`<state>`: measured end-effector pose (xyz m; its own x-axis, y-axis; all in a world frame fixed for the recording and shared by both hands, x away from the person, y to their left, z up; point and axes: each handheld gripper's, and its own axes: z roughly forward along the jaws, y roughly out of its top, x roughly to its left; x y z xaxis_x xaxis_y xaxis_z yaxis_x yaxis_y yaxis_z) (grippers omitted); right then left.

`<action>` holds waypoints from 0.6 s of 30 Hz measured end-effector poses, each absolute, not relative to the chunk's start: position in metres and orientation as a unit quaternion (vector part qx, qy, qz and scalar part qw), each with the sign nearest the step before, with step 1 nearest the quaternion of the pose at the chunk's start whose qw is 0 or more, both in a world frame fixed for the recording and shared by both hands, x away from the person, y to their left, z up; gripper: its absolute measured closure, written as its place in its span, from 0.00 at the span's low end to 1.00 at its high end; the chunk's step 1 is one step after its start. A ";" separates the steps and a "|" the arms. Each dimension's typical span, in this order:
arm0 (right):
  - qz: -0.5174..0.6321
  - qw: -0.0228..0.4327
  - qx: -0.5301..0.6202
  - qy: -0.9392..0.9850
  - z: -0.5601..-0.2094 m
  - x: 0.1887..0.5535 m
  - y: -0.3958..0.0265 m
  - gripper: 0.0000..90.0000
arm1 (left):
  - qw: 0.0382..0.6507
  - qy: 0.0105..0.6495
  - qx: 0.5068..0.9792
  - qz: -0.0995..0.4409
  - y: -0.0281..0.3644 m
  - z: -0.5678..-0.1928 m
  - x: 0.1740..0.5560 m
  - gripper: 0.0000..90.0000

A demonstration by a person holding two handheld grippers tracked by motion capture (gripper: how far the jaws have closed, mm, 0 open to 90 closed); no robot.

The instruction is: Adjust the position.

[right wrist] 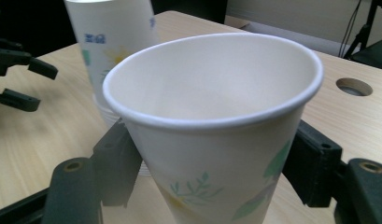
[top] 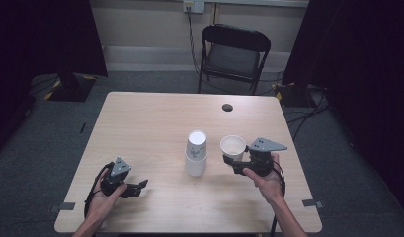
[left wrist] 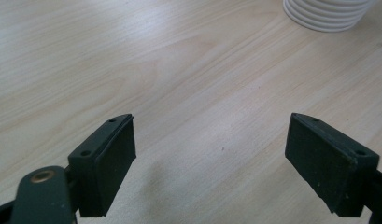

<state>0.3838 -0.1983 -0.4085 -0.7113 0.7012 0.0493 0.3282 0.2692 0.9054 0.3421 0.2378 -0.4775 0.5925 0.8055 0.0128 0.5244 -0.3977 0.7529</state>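
From the high view, the right gripper [top: 235,160] is clamped on a single paper cup [top: 233,147], which stands upright with its mouth up, lifted just to the right of the stack of cups [top: 196,153]. That stack sits upside down on the wooden table [top: 155,123], between the two grippers. The left gripper [top: 140,186] is low over the table's near left part, well apart from the stack, its jaws spread with nothing in them.

In the left gripper view, the left gripper [left wrist: 212,154] has both black pads wide apart over bare wood — the ribbed rims of the stack [left wrist: 326,14] lie ahead of it and off to its right, well beyond the fingertips.

In the right gripper view, the right gripper [right wrist: 212,172] presses a pad against each side of the paper cup [right wrist: 216,140], below the rim; leaf prints show on its wall. The stack [right wrist: 111,42] stands just behind the cup, and the left gripper [right wrist: 20,79] shows farther off at the left edge.
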 end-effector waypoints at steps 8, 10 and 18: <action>0.493 0.192 0.364 0.766 -0.417 0.403 -0.206 0.32 | 0.352 0.415 0.817 0.191 0.236 -0.492 0.346 0.18; 0.491 0.194 0.373 0.763 -0.419 0.409 -0.208 0.32 | 0.348 0.419 0.815 0.198 0.236 -0.494 0.347 0.18; 0.476 0.202 0.399 0.757 -0.430 0.432 -0.213 0.32 | 0.353 0.433 0.805 0.202 0.242 -0.500 0.353 0.17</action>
<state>0.4319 -0.2126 -0.4304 -0.6004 0.7962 0.0739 0.4118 0.2287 0.8821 0.3525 0.2424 -0.5001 0.5436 0.8391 0.0187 0.5548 -0.3759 0.7422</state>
